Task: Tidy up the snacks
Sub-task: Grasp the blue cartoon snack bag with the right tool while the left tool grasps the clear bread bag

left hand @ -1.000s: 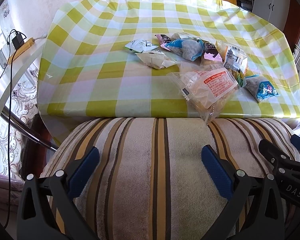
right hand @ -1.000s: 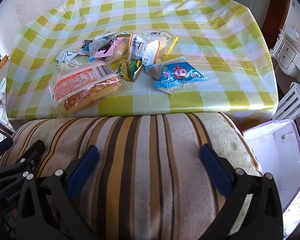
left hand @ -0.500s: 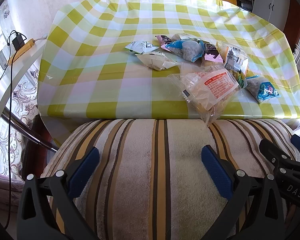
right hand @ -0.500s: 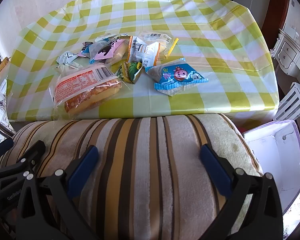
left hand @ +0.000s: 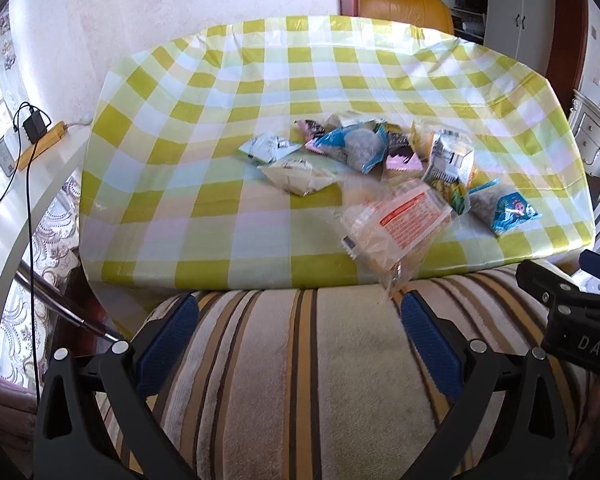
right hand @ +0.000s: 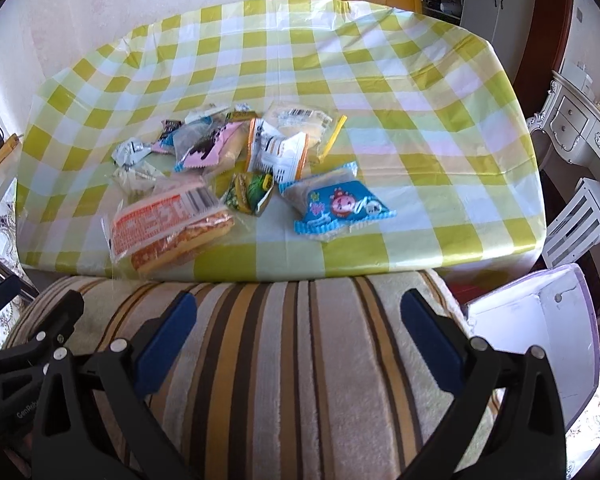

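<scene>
Both your grippers, left gripper (left hand: 300,334) and right gripper (right hand: 300,330), hover wide-fingered and empty before the snack pile (right hand: 236,172) on the desk (right hand: 440,112); reach forward next.

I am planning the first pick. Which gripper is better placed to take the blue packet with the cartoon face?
Probably the right gripper. The blue packet lies almost straight ahead of it. From the left gripper it sits far right, beyond the bread bag. Both are open.

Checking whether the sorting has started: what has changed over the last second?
Both views tilted up and drew back slightly from the table. The left tool and right tool remain open and empty above the striped cushion. The snack pile lies untouched.
</scene>
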Available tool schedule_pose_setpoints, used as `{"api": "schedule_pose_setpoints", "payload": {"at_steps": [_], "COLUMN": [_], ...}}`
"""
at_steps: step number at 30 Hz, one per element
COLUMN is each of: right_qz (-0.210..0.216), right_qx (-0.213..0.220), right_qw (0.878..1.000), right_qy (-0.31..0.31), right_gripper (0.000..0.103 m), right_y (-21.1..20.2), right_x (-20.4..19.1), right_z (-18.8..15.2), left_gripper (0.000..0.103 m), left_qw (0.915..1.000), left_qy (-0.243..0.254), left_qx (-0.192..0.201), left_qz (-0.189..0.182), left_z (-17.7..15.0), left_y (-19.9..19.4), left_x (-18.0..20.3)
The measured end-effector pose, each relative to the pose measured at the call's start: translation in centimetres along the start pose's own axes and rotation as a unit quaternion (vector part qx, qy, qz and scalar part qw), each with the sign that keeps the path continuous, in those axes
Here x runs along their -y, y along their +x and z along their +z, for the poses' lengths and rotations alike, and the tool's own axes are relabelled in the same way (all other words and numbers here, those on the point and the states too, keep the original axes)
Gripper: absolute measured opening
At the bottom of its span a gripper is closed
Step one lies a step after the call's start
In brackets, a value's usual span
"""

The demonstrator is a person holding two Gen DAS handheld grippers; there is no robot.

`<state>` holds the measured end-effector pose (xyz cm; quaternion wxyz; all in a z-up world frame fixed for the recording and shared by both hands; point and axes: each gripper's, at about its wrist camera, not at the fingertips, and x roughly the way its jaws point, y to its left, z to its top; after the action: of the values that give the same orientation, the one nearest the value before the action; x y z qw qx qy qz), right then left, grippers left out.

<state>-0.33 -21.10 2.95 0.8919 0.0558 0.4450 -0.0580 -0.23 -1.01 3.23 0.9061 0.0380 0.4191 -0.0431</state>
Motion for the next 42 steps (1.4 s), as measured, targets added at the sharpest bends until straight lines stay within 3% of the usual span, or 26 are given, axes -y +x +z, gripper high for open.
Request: {"api": "schedule_pose_setpoints", "payload": {"at_steps": [4, 8, 13, 19, 23, 25, 29, 34, 42], "right_qz": [-0.005, 0.000, -0.009, -0.013, -0.017, -0.023, -0.021, -0.022, -0.005], "right_qx": [0.000, -0.032, -0.063, -0.084, -0.094, -0.101, -0.117, -0.125, -0.116], "right_qw": [1.000, 0.999, 0.997, 0.993, 0.990, 0.989, 0.987, 0.985, 0.989], "right_qy": [0.001, -0.011, -0.045, -0.086, -0.100, -0.105, -0.105, -0.120, -0.095], "right_gripper": [0.102, 0.102, 0.102, 0.102, 0.101, 0.096, 0.086, 0.065, 0.056], "right_y": [1.0, 3.2, 6.0, 8.6, 9.7, 10.2, 11.1, 11.6, 10.2], "right_x": [1.1, 1.9, 2.5, 2.0, 1.5, 1.3, 1.3, 0.5, 1.7], "right_z": [2.5, 4.2, 5.9, 7.3, 7.6, 7.5, 7.2, 6.8, 6.7], "left_gripper": [0.085, 0.082, 0.083, 0.082, 0.068, 0.059, 0.053, 0.041, 0.028], "left_qw": [0.9970, 0.9946, 0.9867, 0.9751, 0.9698, 0.9696, 0.9680, 0.9644, 0.9658], "left_qy": [-0.011, 0.028, 0.125, 0.195, 0.220, 0.224, 0.233, 0.251, 0.243], "left_qx": [-0.008, -0.019, -0.029, -0.055, -0.064, -0.062, -0.058, -0.049, -0.029], "left_qz": [-0.076, -0.098, -0.100, -0.089, -0.084, -0.076, -0.073, -0.069, -0.085], "left_z": [2.3, 4.2, 6.1, 6.1, 5.9, 5.9, 5.8, 5.5, 5.6], "left_y": [1.2, 2.7, 4.5, 6.6, 7.2, 7.4, 7.4, 7.1, 5.7], "left_x": [0.2, 2.0, 5.3, 7.9, 8.8, 8.9, 9.1, 9.6, 9.2]}}
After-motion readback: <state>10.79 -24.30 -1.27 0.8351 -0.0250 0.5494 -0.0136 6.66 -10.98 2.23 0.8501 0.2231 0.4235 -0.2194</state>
